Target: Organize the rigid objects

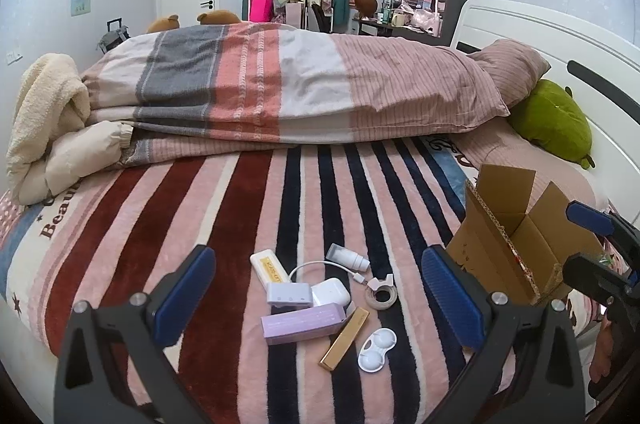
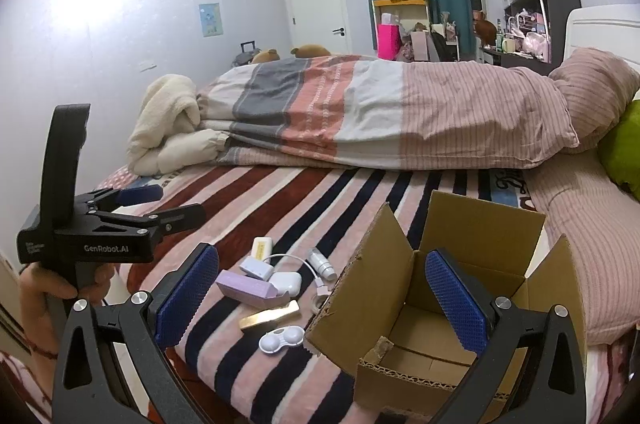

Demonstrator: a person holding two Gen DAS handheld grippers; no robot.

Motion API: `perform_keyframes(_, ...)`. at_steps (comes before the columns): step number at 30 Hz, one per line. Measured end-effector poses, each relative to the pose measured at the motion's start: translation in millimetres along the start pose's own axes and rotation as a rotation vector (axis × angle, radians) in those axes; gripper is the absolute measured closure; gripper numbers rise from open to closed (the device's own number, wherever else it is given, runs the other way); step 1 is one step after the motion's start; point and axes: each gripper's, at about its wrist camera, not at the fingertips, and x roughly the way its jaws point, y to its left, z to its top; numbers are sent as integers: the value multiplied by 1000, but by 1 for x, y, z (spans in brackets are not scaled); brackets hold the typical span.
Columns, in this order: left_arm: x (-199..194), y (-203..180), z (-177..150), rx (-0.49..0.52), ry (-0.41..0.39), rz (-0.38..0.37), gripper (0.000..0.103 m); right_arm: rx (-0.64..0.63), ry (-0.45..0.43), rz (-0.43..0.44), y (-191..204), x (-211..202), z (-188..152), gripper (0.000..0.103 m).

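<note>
Hovering over the striped blanket (image 1: 224,208) on the bed, the left gripper (image 1: 320,300) has its blue pads spread wide, holding nothing and touching nothing; below it lies a cluster of small things: a lilac box (image 1: 302,322), a gold bar-shaped case (image 1: 345,344), a white contact lens case (image 1: 378,350), a tape roll (image 1: 381,296), a white adapter with cable (image 1: 290,294), a white earbud case (image 1: 330,292), a small white bottle (image 1: 347,258) and a cream-coloured pack (image 1: 269,266). The right gripper (image 2: 322,308) is likewise wide apart and empty, poised above the open cardboard box (image 2: 400,288), which stands just right of the cluster. A folded quilt (image 2: 380,108) lies farther back, well apart.
</note>
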Motion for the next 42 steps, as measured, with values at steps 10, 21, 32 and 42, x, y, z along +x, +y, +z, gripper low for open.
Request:
perform_keyframes(10,-4,-1,0,3,-3,-12,0,-21,-23,40,5,-4,-2,0)
perform_keyframes(21,-5,-1,-1,4,-5,-11,0,-56,-17,28,12,0,-5,0)
perform_keyframes(32,-13,-4,-5,12,-17,-15,0,-53,-36,74,14,-8,-8,0)
perform_keyframes(42,-16,-6,-5,14,-21,-9,0,-66,-44,71,20,-11,-8,0)
